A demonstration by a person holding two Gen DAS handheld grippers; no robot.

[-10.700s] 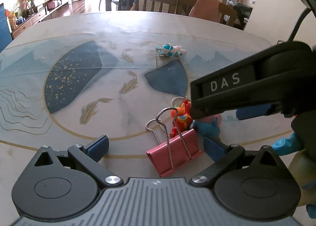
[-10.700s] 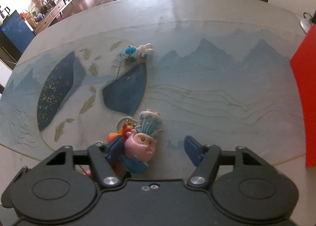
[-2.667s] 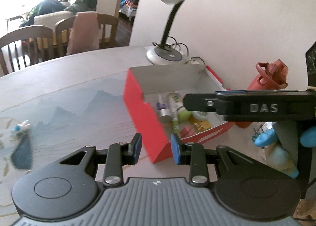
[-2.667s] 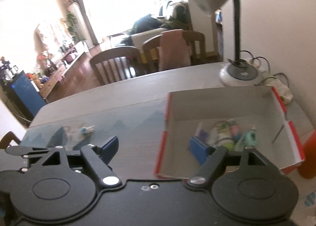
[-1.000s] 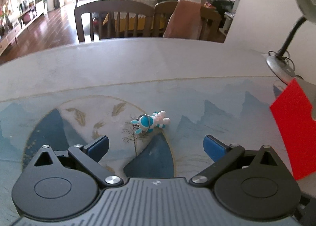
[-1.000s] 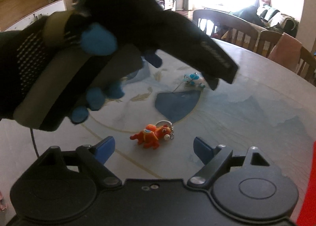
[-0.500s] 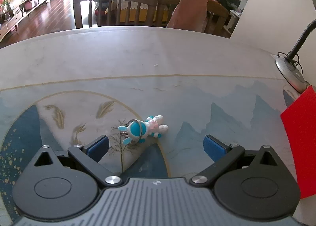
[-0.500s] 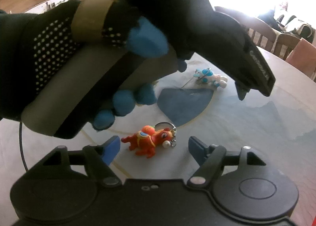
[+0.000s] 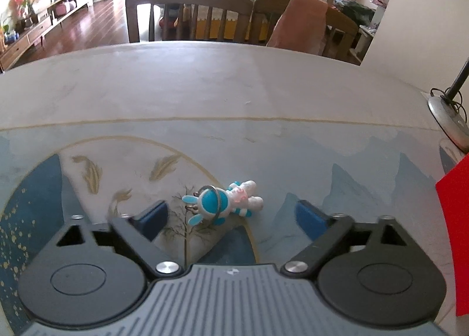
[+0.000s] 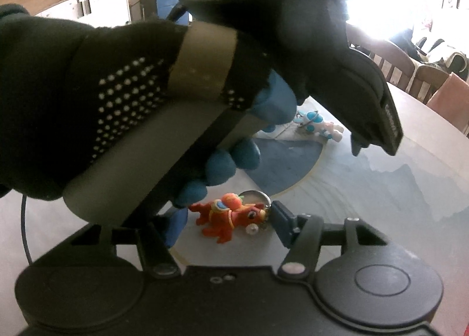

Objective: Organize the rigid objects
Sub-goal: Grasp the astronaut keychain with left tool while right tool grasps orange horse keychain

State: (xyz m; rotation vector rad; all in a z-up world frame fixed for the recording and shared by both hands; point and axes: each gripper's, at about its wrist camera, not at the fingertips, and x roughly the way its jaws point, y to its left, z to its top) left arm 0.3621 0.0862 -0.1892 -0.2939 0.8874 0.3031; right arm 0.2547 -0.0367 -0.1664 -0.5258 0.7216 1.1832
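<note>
A blue and white rabbit keychain [image 9: 224, 202] lies on the painted table, just ahead of and between the open fingers of my left gripper [image 9: 231, 215]. It also shows in the right wrist view [image 10: 318, 126], beyond the left gripper's body. An orange horse keychain [image 10: 230, 217] lies between the fingers of my right gripper [image 10: 230, 224], which is open around it; the right pad [image 10: 283, 218] is close to the horse's head and ring. Neither gripper holds anything.
The gloved left hand and its gripper body [image 10: 146, 95] fill the upper left of the right wrist view, right above the horse. A red box edge [image 9: 454, 236] stands at the table's right. A lamp base [image 9: 448, 119] sits far right. Chairs [image 9: 187, 10] stand behind the table.
My left gripper has moved forward and down toward the rabbit keychain. My right gripper has moved in around the horse keychain and its fingers have narrowed.
</note>
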